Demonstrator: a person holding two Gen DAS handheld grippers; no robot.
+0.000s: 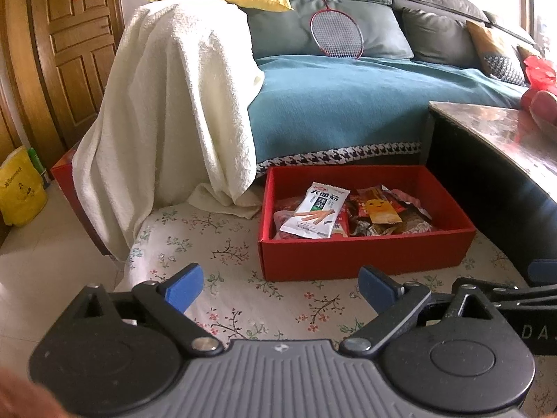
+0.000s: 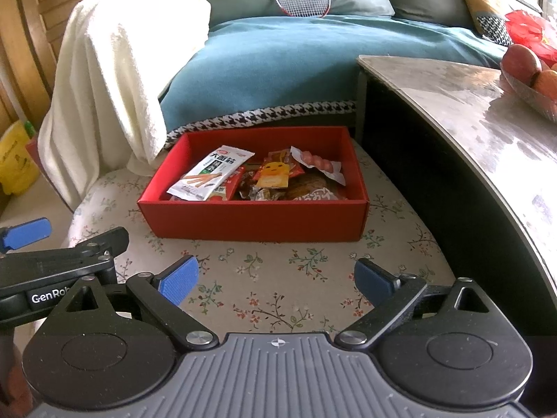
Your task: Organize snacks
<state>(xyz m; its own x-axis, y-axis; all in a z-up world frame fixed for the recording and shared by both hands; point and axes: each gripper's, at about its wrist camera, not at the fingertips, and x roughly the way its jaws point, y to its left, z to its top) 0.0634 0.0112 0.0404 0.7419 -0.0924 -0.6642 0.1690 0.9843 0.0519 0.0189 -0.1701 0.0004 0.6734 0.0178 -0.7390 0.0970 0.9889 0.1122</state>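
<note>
Floral cloth underfoot, red box of snacks, teal sofa behind

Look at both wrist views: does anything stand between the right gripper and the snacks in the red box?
Nothing visible does. Between the right gripper, jaws open and empty, and the red box lies only bare floral cloth. The box is open-topped, with the white snack packet lying uppermost. The left gripper sits off to the side.
</note>
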